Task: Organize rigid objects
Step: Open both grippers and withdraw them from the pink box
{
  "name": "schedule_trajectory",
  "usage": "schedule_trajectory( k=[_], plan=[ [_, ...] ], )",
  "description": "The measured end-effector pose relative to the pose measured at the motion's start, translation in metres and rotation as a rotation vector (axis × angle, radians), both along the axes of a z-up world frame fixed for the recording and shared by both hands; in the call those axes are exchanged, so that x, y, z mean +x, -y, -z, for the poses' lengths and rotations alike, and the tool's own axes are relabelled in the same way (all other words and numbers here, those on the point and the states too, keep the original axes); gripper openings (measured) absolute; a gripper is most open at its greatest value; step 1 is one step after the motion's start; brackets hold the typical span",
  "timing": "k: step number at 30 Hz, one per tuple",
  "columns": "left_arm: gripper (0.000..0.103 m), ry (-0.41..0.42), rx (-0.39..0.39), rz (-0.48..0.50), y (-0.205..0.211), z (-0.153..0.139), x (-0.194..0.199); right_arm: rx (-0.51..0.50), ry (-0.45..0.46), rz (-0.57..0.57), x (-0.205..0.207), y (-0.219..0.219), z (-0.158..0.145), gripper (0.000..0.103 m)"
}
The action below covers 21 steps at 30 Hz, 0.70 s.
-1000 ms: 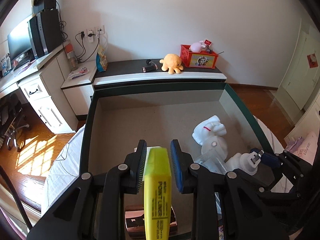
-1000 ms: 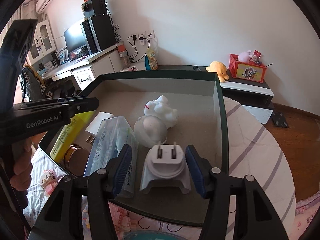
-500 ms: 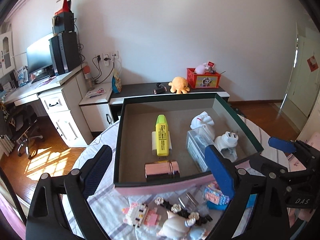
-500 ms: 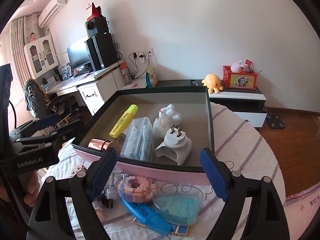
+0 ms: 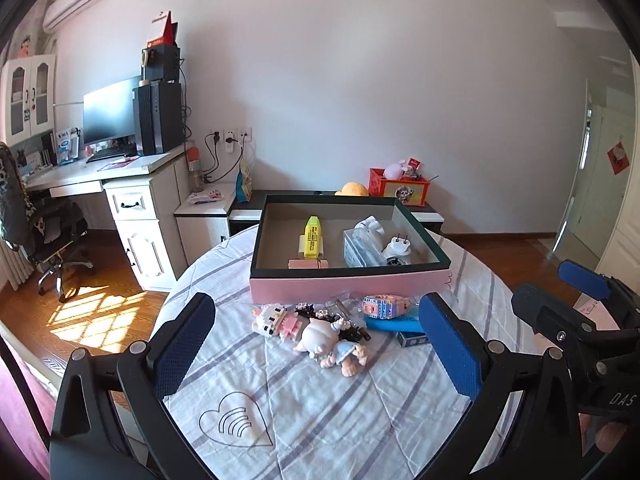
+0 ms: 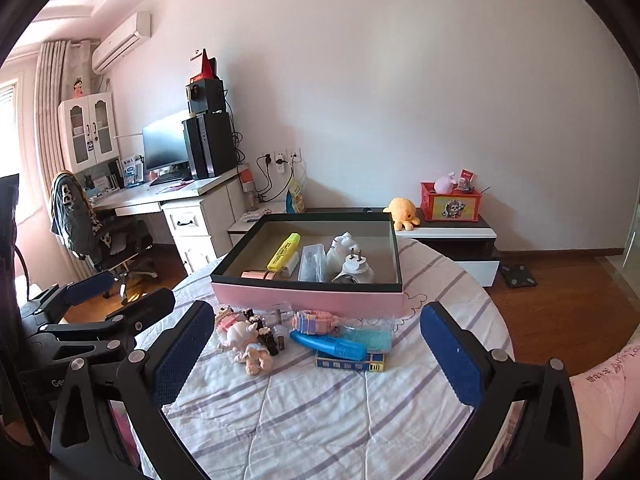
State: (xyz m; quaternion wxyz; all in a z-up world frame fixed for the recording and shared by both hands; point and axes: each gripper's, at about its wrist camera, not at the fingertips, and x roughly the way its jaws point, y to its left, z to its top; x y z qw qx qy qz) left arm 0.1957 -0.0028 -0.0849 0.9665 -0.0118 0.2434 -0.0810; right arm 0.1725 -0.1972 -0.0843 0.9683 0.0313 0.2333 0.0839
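A pink-sided box [image 5: 348, 290] with a dark rim stands on the round table. Inside lie a yellow highlighter [image 5: 312, 237], a rose-gold tube [image 5: 306, 264], a clear case [image 5: 358, 246], a white figure [image 5: 370, 224] and a white plug [image 5: 397, 249]. My left gripper [image 5: 314, 300] hangs back over the table's near part, its jaws opening wide with nothing between them. My right gripper [image 6: 316, 308] is beside it at the same distance, jaws also opening and empty. The highlighter [image 6: 284, 251] and plug [image 6: 356, 266] rest untouched in the box [image 6: 308, 300].
Loose things lie in front of the box on the striped cloth [image 5: 320, 408]: a small doll [image 5: 328, 340], a pink block toy [image 5: 276, 320], a blue marker [image 6: 328, 344], a clear blue case [image 6: 370, 336], a flat blue box [image 6: 350, 362]. A desk and chair stand at left.
Both grippers let go, the left of the yellow highlighter and the right of the white plug, opened wide and drew back and up from the box. Both things now lie in the box.
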Motion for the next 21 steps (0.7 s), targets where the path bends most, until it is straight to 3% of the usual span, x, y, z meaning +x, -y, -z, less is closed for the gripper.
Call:
schedule_trajectory(
  k=[8, 21],
  plan=[
    [0.103, 0.070, 0.050, -0.004, 0.011, -0.016, -0.046, 0.000, 0.043, 0.023, -0.045, 0.002, -0.014, 0.103],
    [0.103, 0.158, 0.048, -0.043, 0.009, -0.038, -0.088, -0.044, 0.138, 0.084, -0.089, -0.002, -0.036, 0.103]
  ],
)
